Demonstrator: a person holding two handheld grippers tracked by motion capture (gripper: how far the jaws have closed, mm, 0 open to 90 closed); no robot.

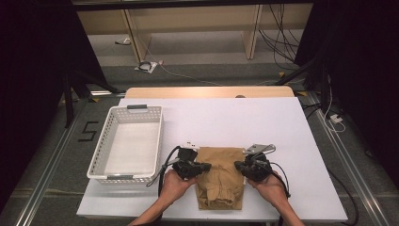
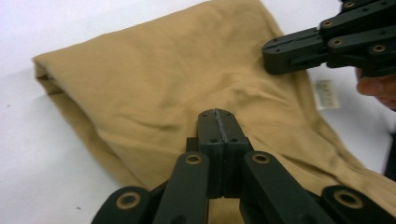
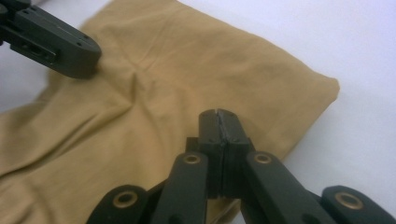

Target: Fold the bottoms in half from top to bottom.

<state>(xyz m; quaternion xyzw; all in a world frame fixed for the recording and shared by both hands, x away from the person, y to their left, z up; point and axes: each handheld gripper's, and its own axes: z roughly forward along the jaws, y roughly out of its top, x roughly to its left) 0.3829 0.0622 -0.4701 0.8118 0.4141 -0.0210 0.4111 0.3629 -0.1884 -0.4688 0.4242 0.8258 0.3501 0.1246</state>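
Observation:
A folded tan garment [image 1: 221,176] lies on the white table [image 1: 235,117] near its front edge. My left gripper [image 1: 207,166] rests at the garment's left side and my right gripper [image 1: 236,165] at its right side, tips pointing toward each other. In the left gripper view the left gripper [image 2: 218,114] has its jaws pressed together over the tan cloth [image 2: 163,88], with no fabric seen between them; the right gripper [image 2: 275,56] shows beyond it. In the right gripper view the right gripper [image 3: 218,114] is likewise shut above the cloth [image 3: 187,79], with the left gripper [image 3: 88,56] farther off.
A white perforated basket [image 1: 101,146] stands on the left part of the table with nothing in it. A small white label [image 2: 327,93] sticks out at the garment's edge. Bare table stretches behind and to the right of the garment.

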